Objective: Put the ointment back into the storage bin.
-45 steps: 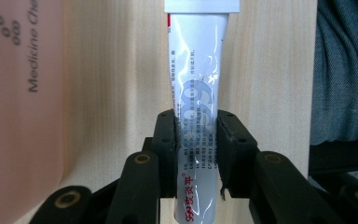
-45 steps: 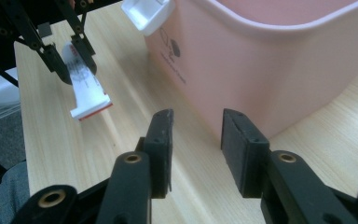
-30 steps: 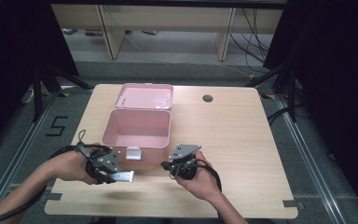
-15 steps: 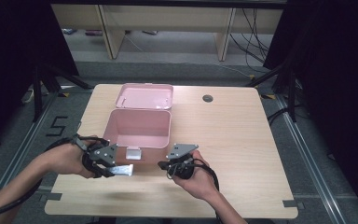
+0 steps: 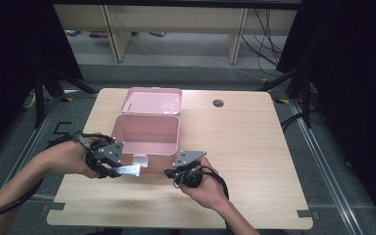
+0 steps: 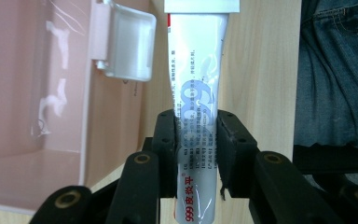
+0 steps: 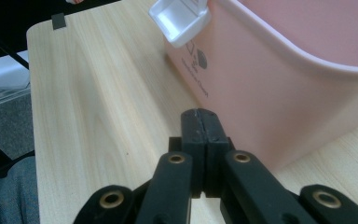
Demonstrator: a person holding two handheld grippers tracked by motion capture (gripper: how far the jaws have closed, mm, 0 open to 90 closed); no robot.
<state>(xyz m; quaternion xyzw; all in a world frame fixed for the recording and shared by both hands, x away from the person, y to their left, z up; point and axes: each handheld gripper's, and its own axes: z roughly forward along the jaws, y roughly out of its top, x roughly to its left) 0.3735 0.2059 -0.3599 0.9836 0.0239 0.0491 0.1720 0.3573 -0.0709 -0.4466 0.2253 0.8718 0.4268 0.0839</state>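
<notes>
A white ointment tube with blue and red print is clamped between the jaws of my left gripper; in the high view the tube sticks out level to the right of that gripper, above the table in front of the pink box. The open pink box stands mid-table with its lid lying behind it and a white latch on its front wall. My right gripper rests shut and empty just right of the latch, its jaws pressed together beside the box wall.
The wooden table has a round cable hole at the back. The person's jeans appear past the table edge in the left gripper view. Shelving legs and cables lie on the floor beyond.
My left gripper has risen and shifted slightly right with the tube, nearer the box's front. The right gripper has stayed put.
</notes>
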